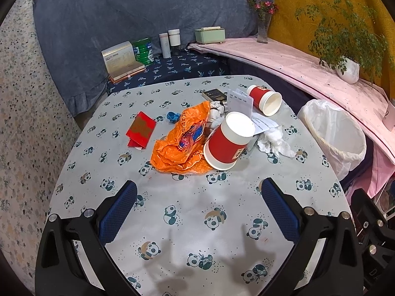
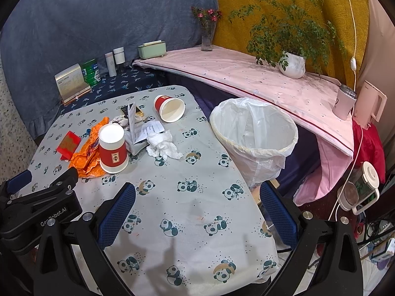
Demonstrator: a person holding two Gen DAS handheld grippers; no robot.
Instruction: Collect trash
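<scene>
panda-printed cloth covered the table (image 1: 187, 224) that filled both views, backed by a blue-grey drape and a mustard-yellow one. my left gripper (image 1: 198, 197) hovered above the near, bare part of the cloth with its blue-padded fingers (image 1: 118, 212) spread wide and grasping nothing. my right gripper (image 2: 197, 198) hovered likewise, fingers (image 2: 117, 214) released and empty, its right finger over the table's edge just in front of the bin. the trash lay in a cluster toward the far half of the table: a crumpled orange plastic bag (image 1: 181, 139) in the middle; an upside-down red paper cup (image 1: 228, 141) touching the bag's right edge and tilted against it; a wad of white tissue (image 1: 272, 139) just to the right of that cup; folded printed papers (image 1: 243, 107) behind the cup; a second red paper cup (image 1: 265, 100) on its side at the far right, mouth turned toward me; a red envelope (image 1: 141, 129) lying flat, left of the bag and apart from it; and a small blue scrap (image 1: 172, 116) between envelope and bag. a wastebasket (image 2: 254, 138) lined with a clear white bag stood off the table's right edge, open and seemingly empty. behind it ran a pink-covered ledge (image 2: 237, 74) bearing a potted green plant (image 2: 292, 64) and a glass vase of pink flowers (image 2: 207, 32).
</scene>
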